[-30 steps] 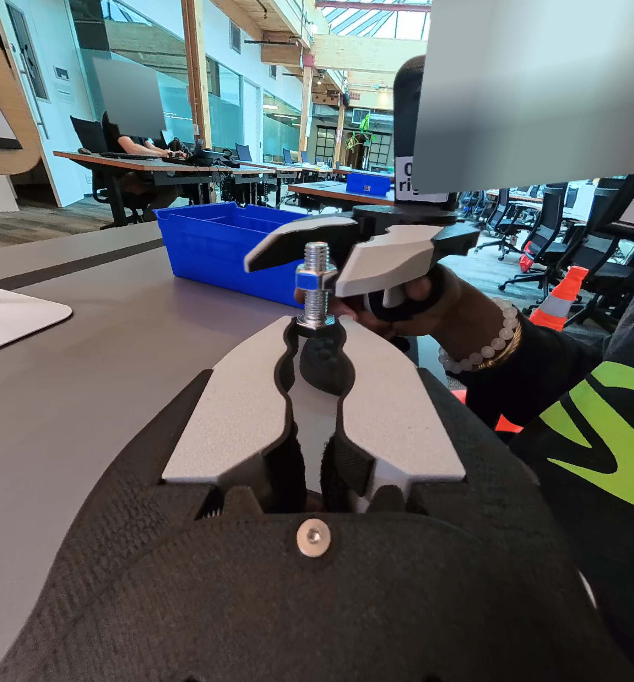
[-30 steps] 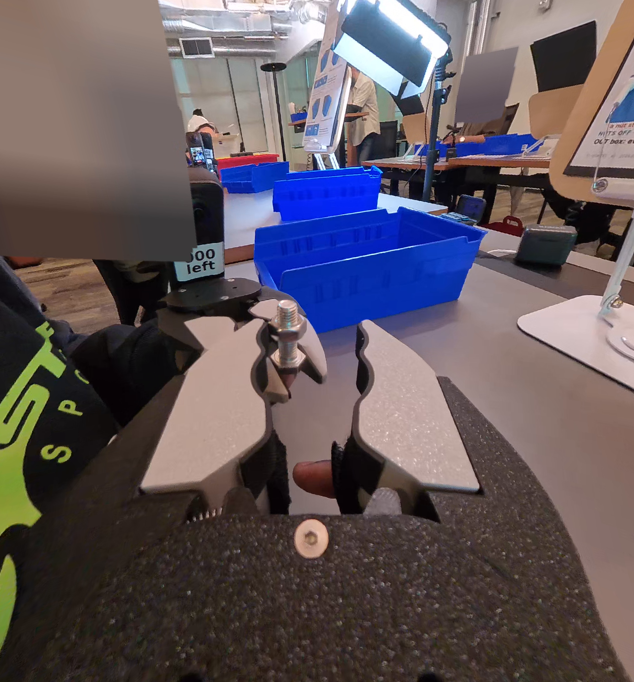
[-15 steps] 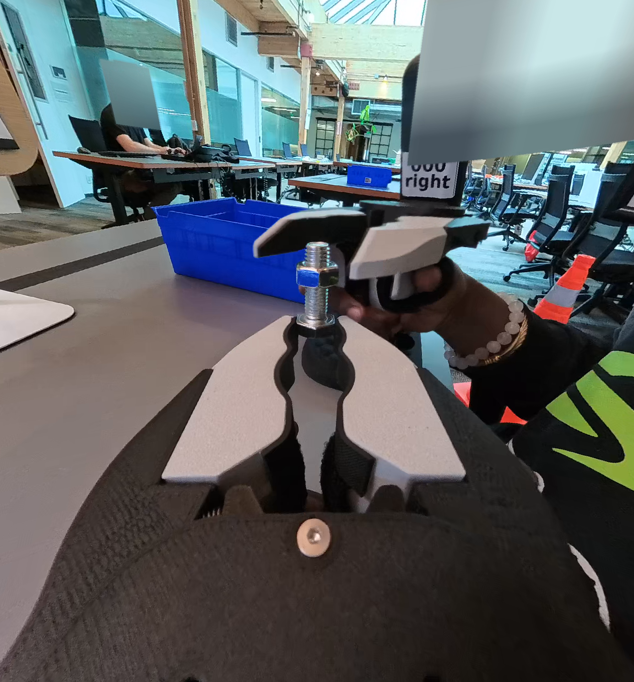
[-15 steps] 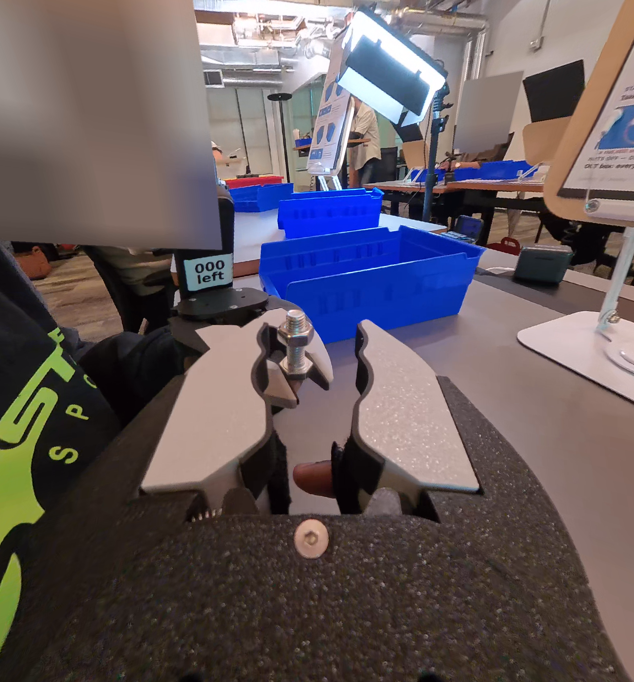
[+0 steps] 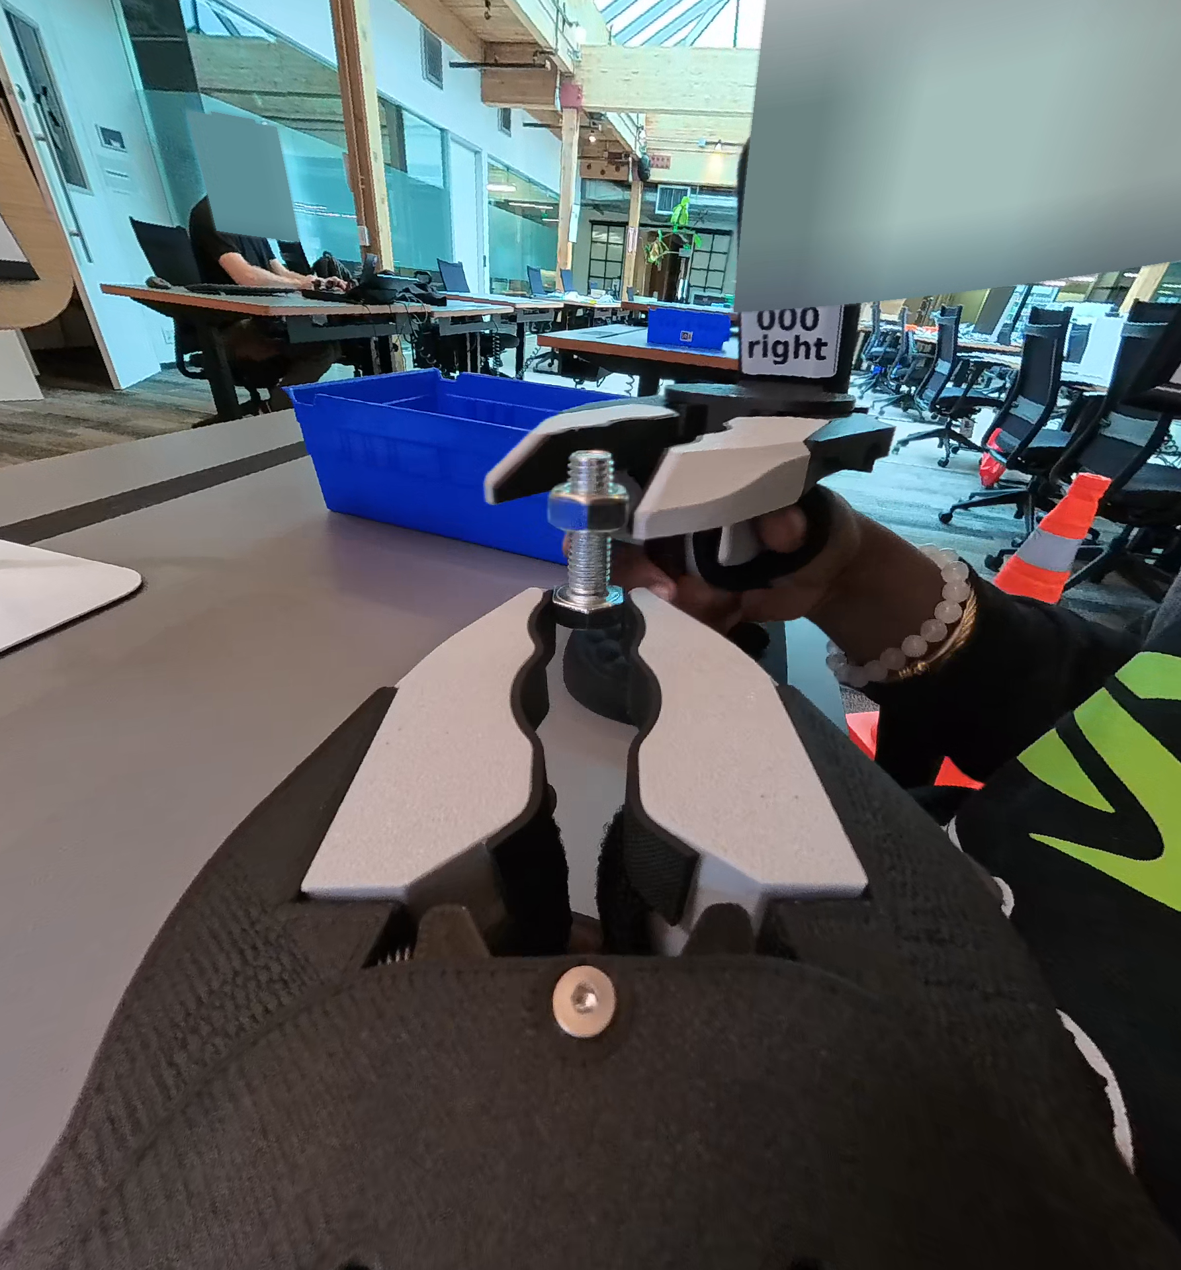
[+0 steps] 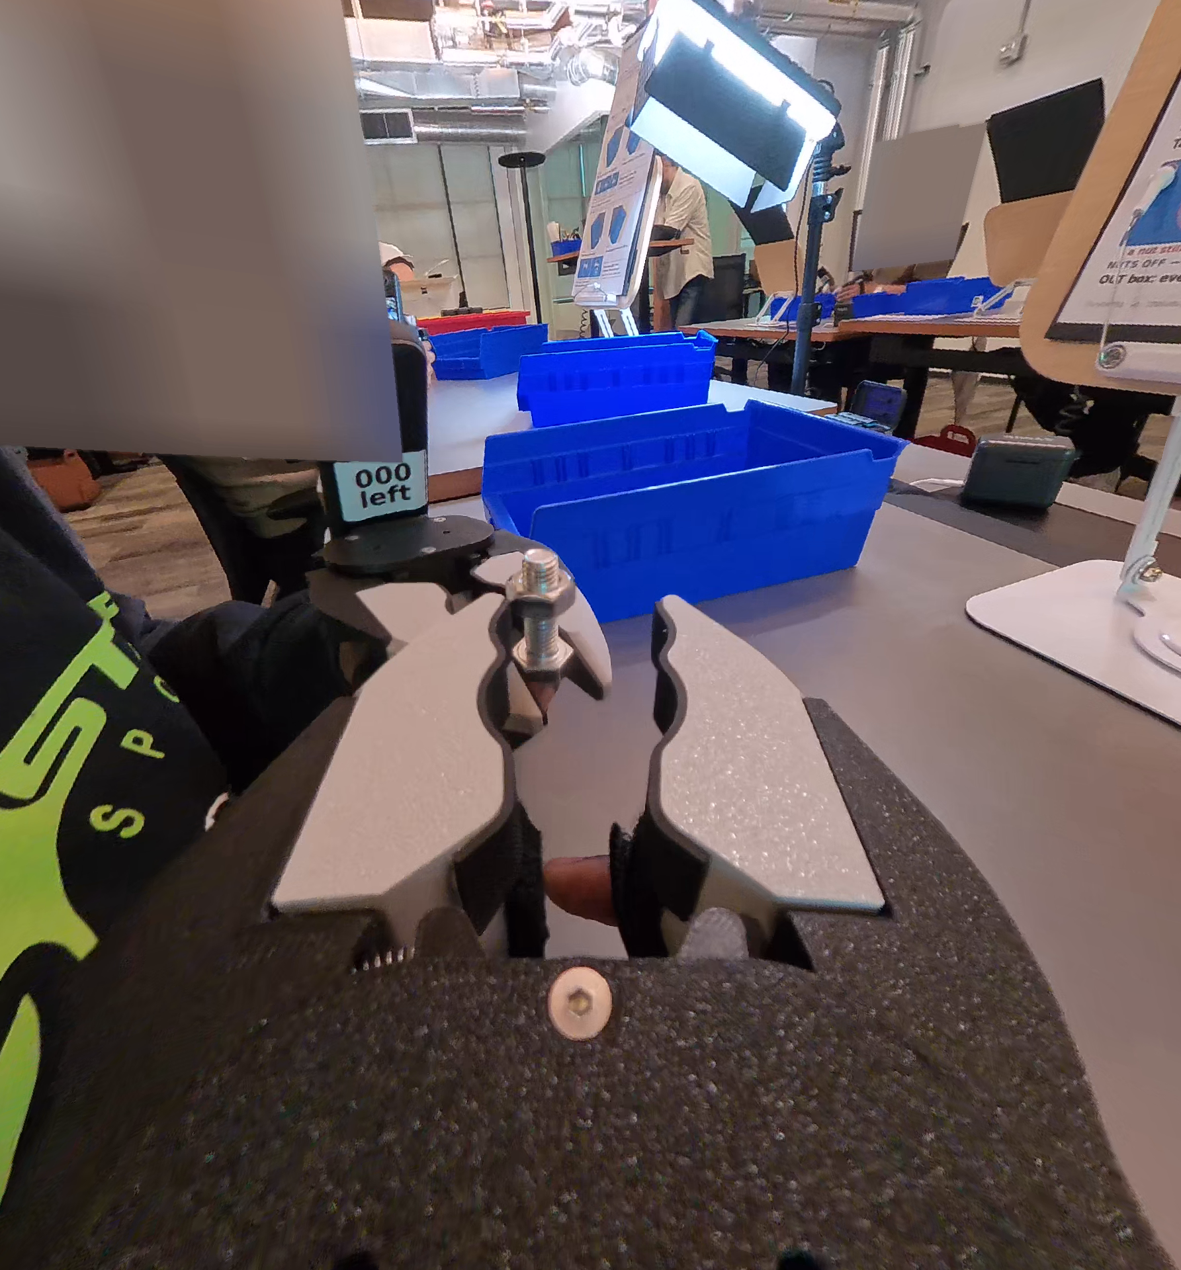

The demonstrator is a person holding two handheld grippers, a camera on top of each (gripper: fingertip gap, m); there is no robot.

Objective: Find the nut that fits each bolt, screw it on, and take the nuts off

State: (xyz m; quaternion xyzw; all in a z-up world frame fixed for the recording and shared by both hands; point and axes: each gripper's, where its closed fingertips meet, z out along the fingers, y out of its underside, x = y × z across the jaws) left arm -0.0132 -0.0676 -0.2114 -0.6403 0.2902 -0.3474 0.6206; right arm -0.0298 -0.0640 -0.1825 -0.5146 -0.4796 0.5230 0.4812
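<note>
Pinches the bolt (image 5: 589, 553) by its six-sided head with the left claw (image 5: 587, 608), pressed tight on it. Holds it straight up, thread end on top, in the air over the grey desk (image 5: 161, 687), close to the desk's edge by the person. Carries a silver nut (image 5: 587, 510) on the thread, a little below the top end, with bare thread showing between nut and head.

Reaches in from the other side with the right claw (image 5: 574, 505), spread wide, one finger on each side of the nut. Cannot tell if either finger touches the nut. Seen from the right wrist view, puts the nut close to the claw's left finger, with a big gap to the other finger.

Grips the right claw's black handle with a hand (image 5: 745, 570) wearing a bracelet of white beads.

Farther back on the desk, toward its far edge, a blue bin (image 5: 422, 453). Near a side edge, the flat white foot of a stand (image 6: 1055, 618).
</note>
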